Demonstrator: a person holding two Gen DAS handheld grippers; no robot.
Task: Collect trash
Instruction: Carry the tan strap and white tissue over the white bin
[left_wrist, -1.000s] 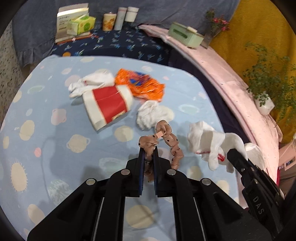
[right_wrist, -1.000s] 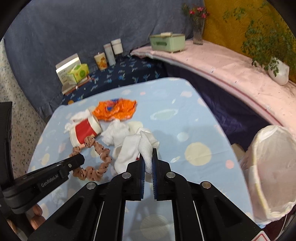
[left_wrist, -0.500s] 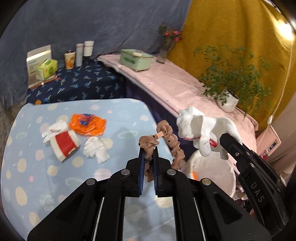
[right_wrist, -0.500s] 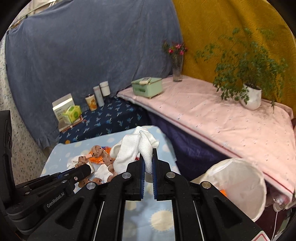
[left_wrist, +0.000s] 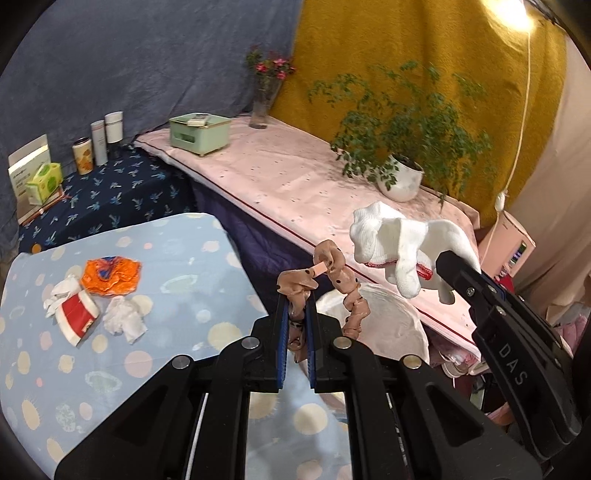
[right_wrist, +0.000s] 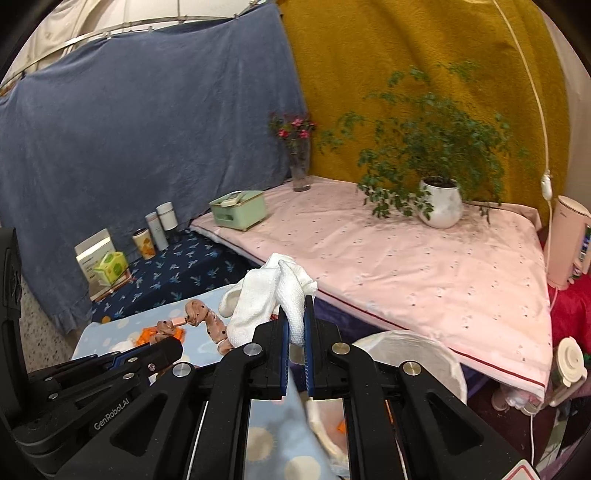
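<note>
My left gripper (left_wrist: 294, 314) is shut on a pink dotted scrunchie (left_wrist: 334, 284), held in the air above the table's right edge. My right gripper (right_wrist: 294, 317) is shut on a white sock (right_wrist: 269, 295) and shows at the right of the left wrist view (left_wrist: 458, 273), where the sock (left_wrist: 402, 240) hangs over the white trash bag (left_wrist: 384, 325). The bag's rim (right_wrist: 417, 350) lies below the right gripper. On the blue table (left_wrist: 177, 258) lie an orange wrapper (left_wrist: 110, 275), a red and white carton (left_wrist: 77, 319) and crumpled tissues (left_wrist: 123, 319).
A pink-covered bench (right_wrist: 406, 258) carries a potted plant (right_wrist: 439, 199), a vase (right_wrist: 299, 166) and a green box (right_wrist: 240, 208). Cups and boxes (left_wrist: 92, 144) stand on the dark blue cloth behind. A pink kettle (right_wrist: 569, 243) stands far right.
Both grippers have lifted off the table with their loads and swung right toward the trash bag. The table's trash now lies farther left and below.
</note>
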